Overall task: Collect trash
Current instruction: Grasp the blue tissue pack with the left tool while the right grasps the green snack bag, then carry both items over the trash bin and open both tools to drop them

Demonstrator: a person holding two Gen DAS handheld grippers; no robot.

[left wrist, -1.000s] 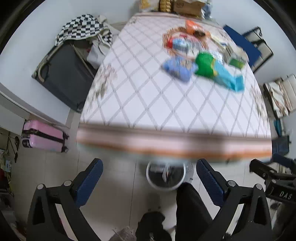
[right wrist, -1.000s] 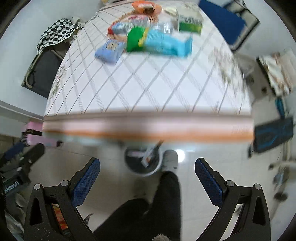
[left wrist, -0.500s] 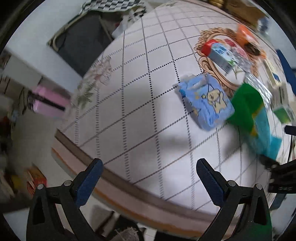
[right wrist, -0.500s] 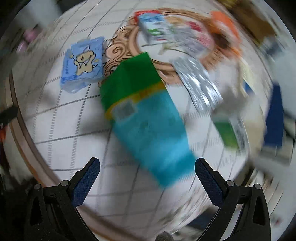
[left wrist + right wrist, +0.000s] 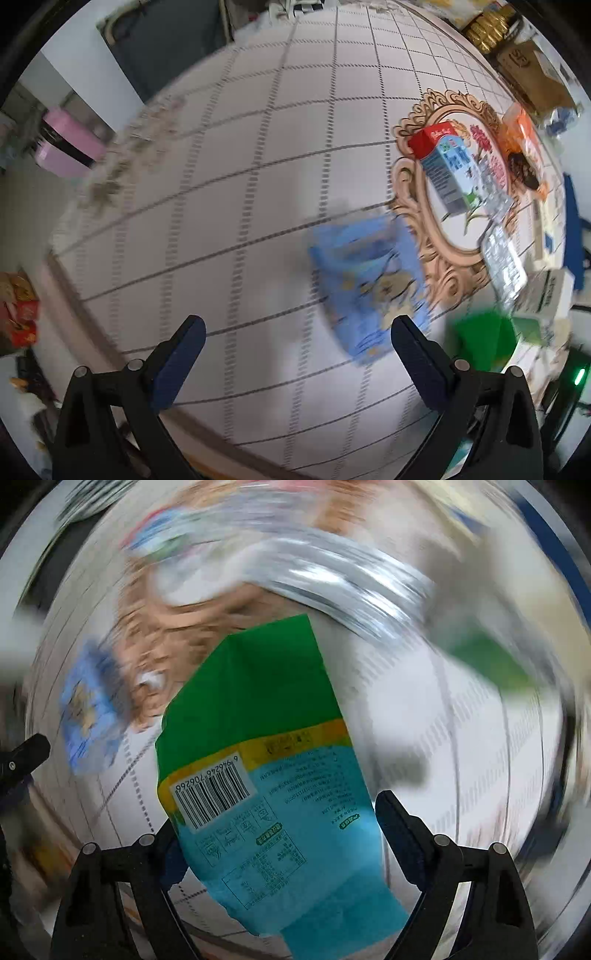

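Observation:
A green and cyan snack bag [image 5: 266,760] lies on the white patterned table [image 5: 229,206], its near end between the open jaws of my right gripper [image 5: 280,827]; contact cannot be told. A blue cartoon packet [image 5: 369,284] lies on the table just ahead of my open, empty left gripper [image 5: 295,336], close to its right finger [image 5: 417,354]; it also shows in the right wrist view [image 5: 88,709]. A milk carton [image 5: 443,166], a silver wrapper [image 5: 504,258], an orange wrapper [image 5: 521,144] and the green bag's end [image 5: 484,343] lie further right.
A pink suitcase [image 5: 66,147] and a dark bag [image 5: 162,48] sit on the floor beyond the table's left side. Cardboard boxes [image 5: 532,70] stand at the table's far end. A white and green carton [image 5: 543,299] lies at the right. The right wrist view is heavily blurred.
Both grippers have moved from above the floor and bin to low over the table. The left closed in on the blue packet, the right on the green and cyan bag.

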